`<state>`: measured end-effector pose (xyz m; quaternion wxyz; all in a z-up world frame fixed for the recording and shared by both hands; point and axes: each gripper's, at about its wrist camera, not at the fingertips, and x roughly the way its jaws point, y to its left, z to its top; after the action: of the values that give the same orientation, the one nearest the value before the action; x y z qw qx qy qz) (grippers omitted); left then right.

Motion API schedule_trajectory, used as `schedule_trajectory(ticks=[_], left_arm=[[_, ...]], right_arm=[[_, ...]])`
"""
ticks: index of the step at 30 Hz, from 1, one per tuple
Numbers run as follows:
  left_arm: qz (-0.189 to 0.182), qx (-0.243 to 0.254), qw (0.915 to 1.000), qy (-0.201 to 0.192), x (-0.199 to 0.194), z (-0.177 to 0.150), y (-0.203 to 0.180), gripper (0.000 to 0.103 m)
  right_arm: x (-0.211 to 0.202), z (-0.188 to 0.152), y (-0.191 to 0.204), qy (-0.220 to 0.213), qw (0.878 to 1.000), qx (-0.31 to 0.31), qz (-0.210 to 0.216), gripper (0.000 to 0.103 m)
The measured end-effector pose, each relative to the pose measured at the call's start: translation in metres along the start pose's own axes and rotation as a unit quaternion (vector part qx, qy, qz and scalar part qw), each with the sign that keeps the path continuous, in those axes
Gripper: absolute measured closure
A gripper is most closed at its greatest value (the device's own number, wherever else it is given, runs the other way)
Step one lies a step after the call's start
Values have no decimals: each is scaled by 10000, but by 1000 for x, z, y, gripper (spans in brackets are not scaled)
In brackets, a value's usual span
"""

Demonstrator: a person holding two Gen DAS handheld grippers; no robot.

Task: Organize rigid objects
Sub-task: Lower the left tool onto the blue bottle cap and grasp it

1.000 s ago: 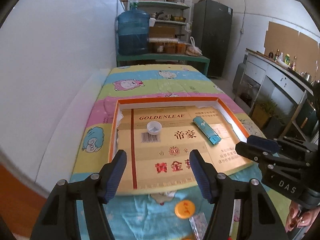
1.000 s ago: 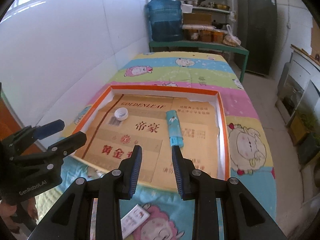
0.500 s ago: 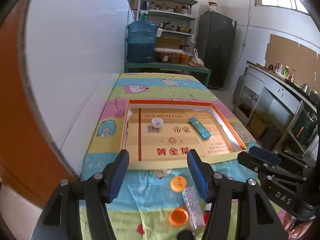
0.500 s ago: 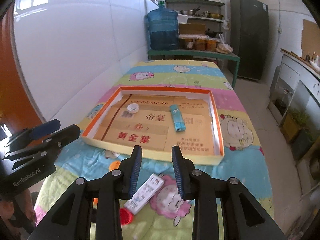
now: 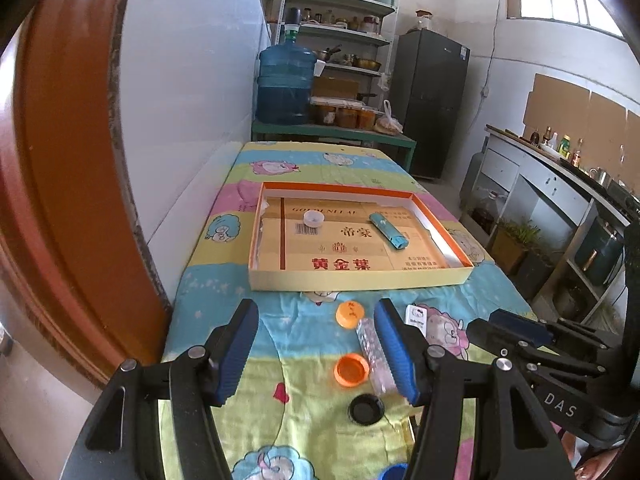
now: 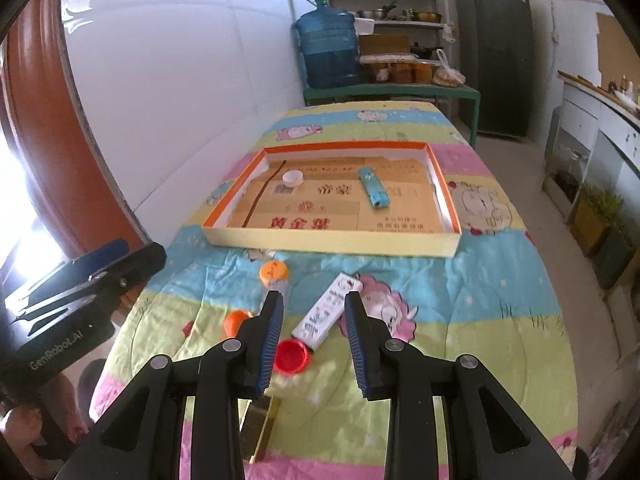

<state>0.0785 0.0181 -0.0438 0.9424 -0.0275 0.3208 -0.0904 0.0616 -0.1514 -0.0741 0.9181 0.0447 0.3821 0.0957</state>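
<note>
The tray (image 5: pixel 360 280) liner read "GOLDENLEAF"; the right gripper (image 6: pixel 314 312) at 3 o'clock read "DAS", narrowly apart and empty; the left gripper (image 5: pixel 316 324), "GenRobot.AI", was wide apart and empty.

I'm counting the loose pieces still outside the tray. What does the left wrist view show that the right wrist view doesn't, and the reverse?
Only the left wrist view: a black cap and a blue cap at the bottom edge.

Only the right wrist view: a red cap and a gold box.

Both: the tray holding a white cap and a teal lighter, plus, outside it, two orange caps, a clear tube and a white box.
</note>
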Motion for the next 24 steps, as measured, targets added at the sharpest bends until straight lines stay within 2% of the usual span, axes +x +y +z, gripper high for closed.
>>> schedule_trajectory(ticks=[2, 4, 5, 7, 11, 16, 20, 24], left_arm=[[-18, 5, 10000, -23, -4, -5, -1, 42], [-72, 5, 10000, -19, -7, -10, -2, 42], [-82, 28, 10000, -29, -9, -14, -2, 42], [-150, 66, 9999, -31, -12, -24, -3, 42], [-527, 154, 9985, 11, -19, -46, -5, 42], [-973, 673, 9923, 355, -17, -87, -21, 42], [-1105, 905, 9871, 720, -3, -113, -31, 49], [-1227, 905, 9852, 780, 4, -119, -33, 49]], right_arm=[[-2, -5, 0, 17, 10000, 18, -28, 69], [-5, -10, -1, 18, 10000, 41, -63, 56], [-6, -12, -2, 13, 10000, 56, -74, 55], [-8, -15, -4, 8, 9999, 80, -101, 55], [-7, -22, -10, 82, 9997, 168, -124, 55], [-3, -28, -16, 166, 9994, 275, -146, 55], [-2, -31, -18, 213, 9991, 334, -139, 55], [-5, -33, -19, 207, 9990, 351, -167, 55]])
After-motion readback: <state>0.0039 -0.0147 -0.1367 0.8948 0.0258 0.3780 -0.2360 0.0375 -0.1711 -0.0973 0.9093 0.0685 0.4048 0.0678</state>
